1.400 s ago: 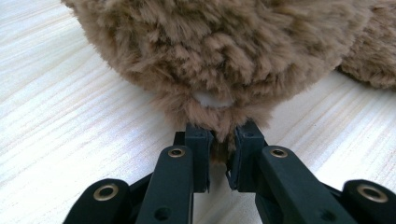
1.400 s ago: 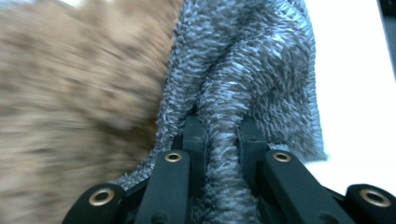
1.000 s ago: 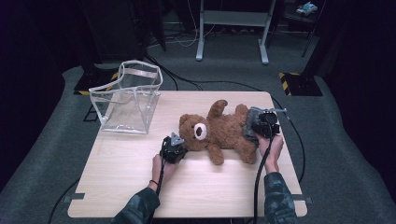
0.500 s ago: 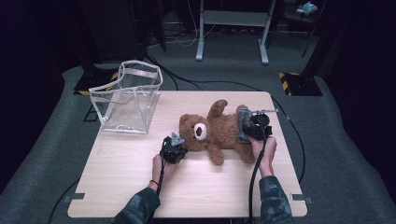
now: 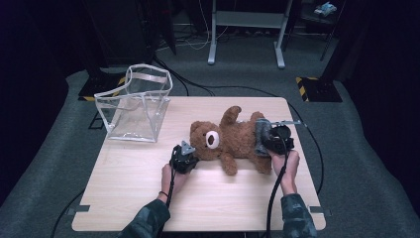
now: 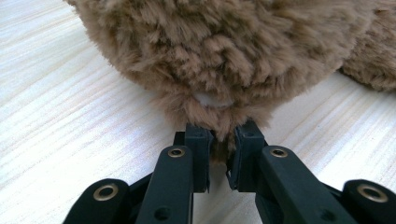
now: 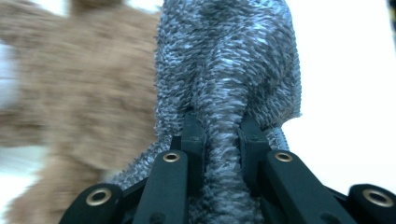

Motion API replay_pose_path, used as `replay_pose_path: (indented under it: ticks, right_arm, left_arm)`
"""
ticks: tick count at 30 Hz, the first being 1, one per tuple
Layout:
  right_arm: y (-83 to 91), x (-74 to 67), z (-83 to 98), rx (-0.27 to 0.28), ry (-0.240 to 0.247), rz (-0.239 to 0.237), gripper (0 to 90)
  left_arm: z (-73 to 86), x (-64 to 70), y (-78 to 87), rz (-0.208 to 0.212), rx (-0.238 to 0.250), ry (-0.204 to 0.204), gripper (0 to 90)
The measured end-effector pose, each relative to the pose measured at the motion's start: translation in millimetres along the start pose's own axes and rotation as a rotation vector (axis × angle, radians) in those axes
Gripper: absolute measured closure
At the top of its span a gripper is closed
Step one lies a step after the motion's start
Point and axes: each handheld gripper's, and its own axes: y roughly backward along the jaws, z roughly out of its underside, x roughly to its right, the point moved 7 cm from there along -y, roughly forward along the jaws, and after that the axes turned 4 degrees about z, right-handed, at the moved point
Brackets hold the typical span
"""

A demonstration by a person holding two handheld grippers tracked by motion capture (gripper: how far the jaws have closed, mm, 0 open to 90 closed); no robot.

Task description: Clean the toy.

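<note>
left gripper (image 5: 190, 157) is clamped on a tuft of fur at the edge of the teddy bear's (image 5: 233, 140) head; in the left gripper view the jaws pinch a small fold of brown plush, with a bit of white showing just above them. i use it as an anchor to hold the bear down.

right gripper (image 5: 262, 139) is closed on a bunched ridge of grey knitted cloth (image 7: 229, 70); in the right gripper view the jaws squeeze the fabric between them. that view is blurred, so i take the hand to be in motion.

the bear lies on its back in the middle of the worktop (image 5: 148, 183), head toward my left, legs toward my right. the grey cloth sits around its lower body at the legs. a clear plastic bag (image 5: 136, 106) stands open at the far left corner, well apart from the bear.

step in hand, as i judge it: working the grey garment along the bear's lower body while the head is pinned. whether it is going on or coming off i cannot tell.

next move calls for a steady pull along the bear's length with the right gripper, the left holding firm so the toy does not slide. the plush is soft and a small pinch may slip.

writing: no brand, label or text readable anywhere.
</note>
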Motion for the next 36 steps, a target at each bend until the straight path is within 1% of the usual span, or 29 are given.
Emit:
replay_pose_path:
  ticks: [1, 2, 3, 4, 5, 6, 7, 9, 10, 11, 12, 13, 14, 15, 17, 18, 19, 20, 21, 22, 23, 25, 27, 28, 31, 33, 34, 35, 36]
  right_arm:
    - [-2.2, -9.6, -0.1, -0.010, 0.017, -0.006, 77.1]
    - [-7.3, -13.5, 2.4, -0.030, 0.047, -0.003, 77.1]
    - [-13.2, -15.8, 6.4, -0.049, 0.050, 0.001, 77.2]
    - [-19.6, -13.2, 11.6, -0.069, 0.068, 0.024, 77.3]
    - [-24.0, -10.4, 17.6, -0.087, 0.057, 0.030, 77.4]
    - [-26.6, -6.3, 22.6, -0.094, 0.039, 0.019, 77.4]
    - [-27.1, -1.2, 26.7, -0.102, 0.022, 0.027, 77.3]
    - [-26.5, 7.5, 31.7, -0.105, 0.023, 0.051, 77.3]
    - [-24.8, 10.1, 33.1, -0.112, 0.029, 0.059, 77.4]
    - [-21.8, 12.3, 32.9, -0.118, 0.051, 0.093, 77.3]
    - [-18.1, 13.0, 31.2, -0.120, 0.065, 0.116, 77.3]
    - [-15.7, 13.1, 29.6, -0.114, 0.069, 0.123, 77.3]
    - [-10.0, 11.7, 25.7, -0.099, 0.057, 0.124, 77.4]
    - [-3.2, 7.6, 18.3, -0.057, 0.043, 0.094, 77.4]
    - [0.6, -2.0, 12.6, -0.027, 0.027, 0.030, 77.3]
    - [-1.2, -9.3, 12.9, -0.034, 0.039, 0.021, 77.3]
    - [-3.5, -11.0, 13.7, -0.036, 0.051, 0.022, 77.4]
    - [-11.6, -13.8, 19.8, -0.063, 0.068, 0.035, 77.4]
    - [-14.5, -12.8, 22.6, -0.074, 0.076, 0.049, 77.5]
    - [-20.8, -7.2, 30.6, -0.087, 0.073, 0.062, 77.6]
    - [-22.2, -3.0, 34.7, -0.087, 0.049, 0.054, 77.6]
    - [-20.2, 8.3, 40.6, -0.089, 0.032, 0.078, 77.6]
    - [-15.4, 17.5, 45.7, -0.106, 0.008, 0.095, 77.6]
    - [-13.5, 22.0, 48.1, -0.114, 0.006, 0.109, 77.6]
    - [-9.2, 33.0, 56.6, -0.148, 0.025, 0.147, 77.6]
    - [-7.2, 37.7, 61.7, -0.170, 0.032, 0.153, 77.6]
    - [-5.2, 39.0, 62.8, -0.174, 0.032, 0.163, 77.5]
    - [-3.3, 39.7, 61.8, -0.163, 0.038, 0.166, 77.5]
    - [2.1, 37.3, 59.1, -0.146, 0.032, 0.162, 77.4]
  left_arm:
    - [0.0, 0.2, -0.1, 0.000, 0.001, 0.004, 80.0]
    - [0.0, 0.0, -0.1, -0.001, 0.001, 0.003, 80.0]
    - [0.0, -0.2, 0.0, -0.003, 0.001, 0.001, 80.0]
    - [0.0, -0.1, 0.0, -0.003, 0.001, 0.001, 80.0]
    - [0.0, -0.2, 0.0, -0.002, 0.001, 0.001, 80.0]
    - [0.0, -0.2, 0.0, -0.002, 0.001, 0.001, 80.0]
    - [-0.1, -0.1, -0.1, -0.003, 0.001, 0.001, 80.0]
    - [0.0, -0.3, 0.0, -0.002, 0.001, 0.004, 80.0]
    - [0.0, -0.3, 0.0, -0.002, 0.000, 0.002, 80.0]
    - [0.0, -0.3, 0.0, -0.002, 0.000, 0.002, 80.0]
    - [0.0, -0.3, 0.0, -0.002, 0.000, 0.003, 80.0]
    - [0.0, -0.3, 0.0, -0.002, 0.000, 0.004, 80.0]
    - [-0.2, -0.1, -0.3, -0.002, 0.005, 0.009, 80.0]
    - [-0.2, -0.1, -0.3, -0.002, 0.004, 0.009, 80.0]
    - [-0.2, -0.2, -0.3, -0.002, 0.005, 0.010, 80.0]
    - [-0.2, -0.2, -0.3, -0.002, 0.004, 0.010, 80.0]
    - [-0.2, -0.2, -0.3, -0.005, 0.004, 0.009, 80.0]
    - [-0.2, -0.2, -0.2, -0.005, 0.004, 0.009, 80.0]
    - [-0.2, -0.2, -0.2, -0.005, 0.004, 0.009, 80.0]
    - [-0.2, -0.2, -0.2, -0.005, 0.004, 0.008, 80.0]
    - [-0.2, -0.2, -0.3, -0.004, 0.005, 0.009, 80.1]
    - [-0.2, -0.3, -0.3, -0.004, 0.004, 0.010, 80.1]
    - [-0.2, -0.3, -0.3, -0.003, 0.005, 0.011, 80.1]
    - [-0.1, -0.7, 0.2, -0.003, -0.001, 0.008, 80.1]
    - [-0.2, -0.2, 0.0, 0.001, 0.002, 0.017, 80.1]
    - [-0.2, -0.3, 0.0, 0.001, 0.002, 0.016, 80.1]
    - [-0.2, -0.5, 0.1, -0.001, 0.001, 0.012, 80.1]
    - [-0.2, -0.6, -0.1, -0.005, 0.004, 0.009, 80.1]
    - [-0.2, -0.4, 0.0, 0.002, 0.001, 0.016, 80.1]
